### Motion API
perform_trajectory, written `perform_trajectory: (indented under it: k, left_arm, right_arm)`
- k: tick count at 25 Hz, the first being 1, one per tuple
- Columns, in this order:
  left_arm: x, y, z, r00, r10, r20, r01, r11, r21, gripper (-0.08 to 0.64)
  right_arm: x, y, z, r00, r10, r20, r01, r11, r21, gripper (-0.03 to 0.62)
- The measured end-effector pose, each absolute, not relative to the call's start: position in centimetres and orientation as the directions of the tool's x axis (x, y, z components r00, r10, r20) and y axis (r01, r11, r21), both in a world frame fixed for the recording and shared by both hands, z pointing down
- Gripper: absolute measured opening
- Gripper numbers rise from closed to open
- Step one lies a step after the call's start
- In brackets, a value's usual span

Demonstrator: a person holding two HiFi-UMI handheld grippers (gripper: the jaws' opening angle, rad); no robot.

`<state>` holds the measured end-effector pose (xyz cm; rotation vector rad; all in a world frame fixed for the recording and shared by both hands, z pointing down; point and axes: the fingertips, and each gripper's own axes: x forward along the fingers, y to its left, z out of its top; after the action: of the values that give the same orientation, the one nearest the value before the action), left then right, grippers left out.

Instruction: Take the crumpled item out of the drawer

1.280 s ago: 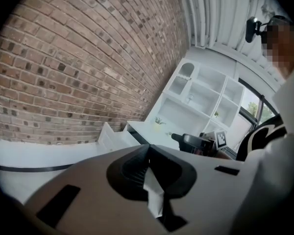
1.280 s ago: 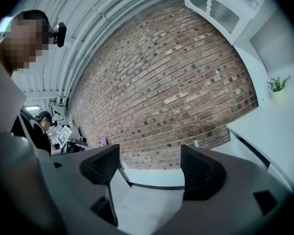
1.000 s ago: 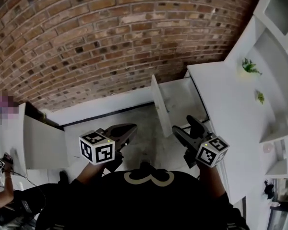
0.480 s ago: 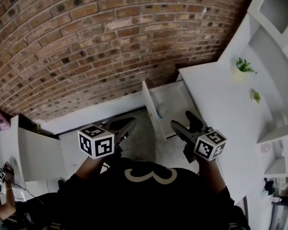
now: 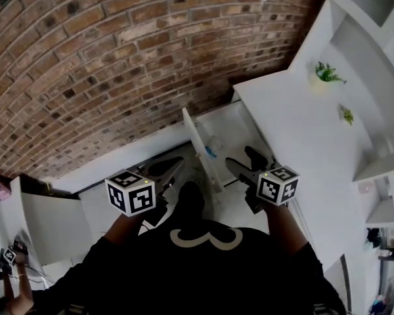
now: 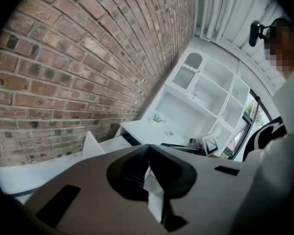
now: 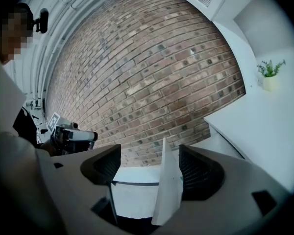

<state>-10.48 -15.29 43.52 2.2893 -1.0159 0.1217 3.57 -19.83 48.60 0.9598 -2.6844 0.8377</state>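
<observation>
The crumpled item (image 5: 212,148), a small pale wad with a touch of blue, too small to make out further, lies inside the open drawer (image 5: 240,126), close against the inner side of the drawer's white front panel (image 5: 192,140). In the head view it sits at about 11 o'clock from the right gripper (image 5: 243,161), near it but not touching. That gripper's jaws are spread wide with nothing held between them. In the right gripper view the edge of the front panel shows through the gap, further off. The left gripper (image 5: 173,169) hangs at 9 o'clock from the right one, on the other side of the front panel and outside the drawer. Its jaws are pressed together at the tips, with nothing pinched. The drawer belongs to a white desk (image 5: 302,136) that runs off toward 3 o'clock, and a small potted plant (image 5: 325,74) stands on the desk at 1 o'clock, well apart from both grippers. A brick wall (image 5: 118,58) fills the view from 10 to 12 o'clock behind the drawer.
</observation>
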Motion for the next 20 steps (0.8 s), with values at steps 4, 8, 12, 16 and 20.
perform_trajectory:
  k: [4, 8, 12, 16, 20]
  left_arm:
    - [-10.0, -17.9, 44.8, 0.716, -0.609, 0.341, -0.683, -0.511, 0.522, 0.003]
    - [-10.3, -21.0, 46.2, 0.727, -0.588, 0.355, -0.673, -0.508, 0.537, 0.003]
    - [-10.6, -24.8, 47.2, 0.728, -0.576, 0.372, -0.671, -0.488, 0.558, 0.003]
    - [-10.5, -27.7, 47.8, 0.73, -0.562, 0.388, -0.671, -0.485, 0.561, 0.003]
    - [-10.9, -30.1, 48.0, 0.723, -0.566, 0.396, -0.679, -0.476, 0.559, 0.003]
  right_arm:
    - [3.3, -22.0, 51.7, -0.743, -0.529, 0.41, -0.667, 0.625, -0.405, 0.348]
    - [2.9, -24.5, 55.1, -0.72, -0.506, 0.475, -0.688, 0.606, -0.398, 0.342]
    - [2.8, -27.5, 59.3, -0.688, -0.476, 0.548, -0.715, 0.575, -0.398, 0.341]
    - [2.7, -29.7, 63.0, -0.668, -0.426, 0.61, -0.719, 0.582, -0.38, 0.339]
    - [2.6, -31.5, 66.0, -0.647, -0.389, 0.655, -0.729, 0.569, -0.382, 0.339]
